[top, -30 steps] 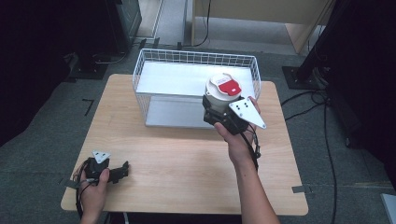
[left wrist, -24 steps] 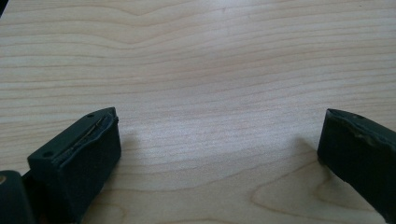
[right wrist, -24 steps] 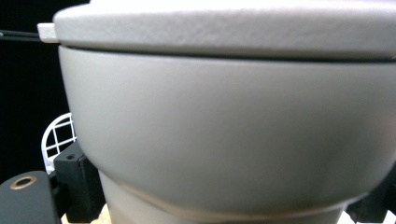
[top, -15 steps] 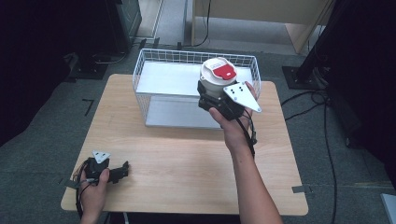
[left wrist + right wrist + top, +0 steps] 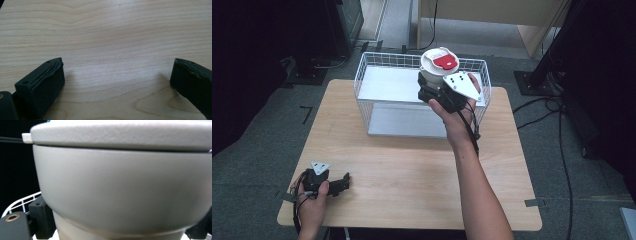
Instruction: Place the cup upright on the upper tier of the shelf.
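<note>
A white lidded cup (image 5: 438, 65) with a red flap on its lid is held upright above the white wire basket (image 5: 377, 75), near the basket's far right. My right gripper (image 5: 432, 89) is shut on the cup's lower body. Close up in the right gripper view, the cup (image 5: 120, 185) swells out under its lid, with black jaws at both lower corners. My left gripper (image 5: 343, 183) rests on the wooden table (image 5: 412, 170) at the front left. Its jaws stand open over bare wood (image 5: 115, 50), with nothing between them.
The wire basket stands at the back middle of the table, with a white floor inside. Black stands and cables lie on the grey floor (image 5: 562, 150) to the right. A dark cabinet (image 5: 342, 20) stands at the back left.
My right gripper has carried the cup up and to the left, from the basket's right rim to above its inside. The left gripper has stayed put.
</note>
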The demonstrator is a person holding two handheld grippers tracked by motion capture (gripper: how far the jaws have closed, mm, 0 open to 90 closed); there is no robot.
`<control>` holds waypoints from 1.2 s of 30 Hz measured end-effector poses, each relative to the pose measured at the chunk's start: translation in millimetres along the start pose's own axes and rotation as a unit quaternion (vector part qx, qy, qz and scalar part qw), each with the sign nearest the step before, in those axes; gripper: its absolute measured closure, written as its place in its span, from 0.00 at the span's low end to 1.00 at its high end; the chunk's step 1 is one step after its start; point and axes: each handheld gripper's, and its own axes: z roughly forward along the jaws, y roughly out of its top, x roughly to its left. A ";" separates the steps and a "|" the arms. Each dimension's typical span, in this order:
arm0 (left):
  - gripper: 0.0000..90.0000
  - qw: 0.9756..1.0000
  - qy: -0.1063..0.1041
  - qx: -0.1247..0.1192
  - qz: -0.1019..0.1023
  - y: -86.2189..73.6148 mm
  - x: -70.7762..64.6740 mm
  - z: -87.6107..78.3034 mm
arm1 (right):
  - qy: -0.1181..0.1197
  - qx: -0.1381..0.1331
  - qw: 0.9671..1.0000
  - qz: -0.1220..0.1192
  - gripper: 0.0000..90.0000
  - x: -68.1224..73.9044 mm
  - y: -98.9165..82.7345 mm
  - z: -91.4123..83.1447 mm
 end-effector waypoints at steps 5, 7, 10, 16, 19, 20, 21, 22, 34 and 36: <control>0.00 1.000 0.000 0.000 0.000 -0.1 0.1 0.0 | -0.010 0.009 1.000 0.000 0.10 -1.4 -1.7 14.6; 0.00 1.000 -0.001 -0.001 -0.001 -0.1 0.2 0.0 | -0.014 0.015 1.000 0.000 0.10 -2.8 -3.0 21.4; 0.00 1.000 -0.001 -0.001 -0.001 -0.1 0.2 0.0 | -0.019 0.021 1.000 -0.002 0.10 -5.2 -4.8 30.8; 0.00 1.000 -0.001 -0.001 -0.001 -0.2 0.3 0.0 | -0.028 0.033 0.999 0.001 0.10 -10.6 -6.4 48.1; 0.00 1.000 -0.001 0.000 0.000 -0.1 0.5 -0.1 | -0.031 0.038 0.999 0.002 0.10 -12.0 -6.7 55.4; 0.00 1.000 -0.001 -0.002 -0.002 -0.2 0.3 0.0 | -0.032 0.039 0.999 0.002 0.10 -12.3 -6.8 57.2; 0.00 1.000 -0.002 -0.002 -0.002 -0.2 0.3 0.0 | -0.033 0.040 0.999 0.002 0.10 -12.7 -7.0 59.5; 0.00 1.000 -0.002 -0.002 -0.002 -0.2 0.3 0.0 | -0.035 0.041 0.999 0.004 0.10 -13.0 -7.3 61.7; 0.00 1.000 -0.002 -0.003 -0.004 -0.3 0.2 0.1 | -0.041 0.063 0.997 0.002 0.10 -15.5 -15.1 78.1; 0.00 1.000 -0.002 -0.003 -0.004 -0.3 0.3 0.0 | -0.043 0.067 0.997 0.002 0.10 -15.4 -15.2 78.3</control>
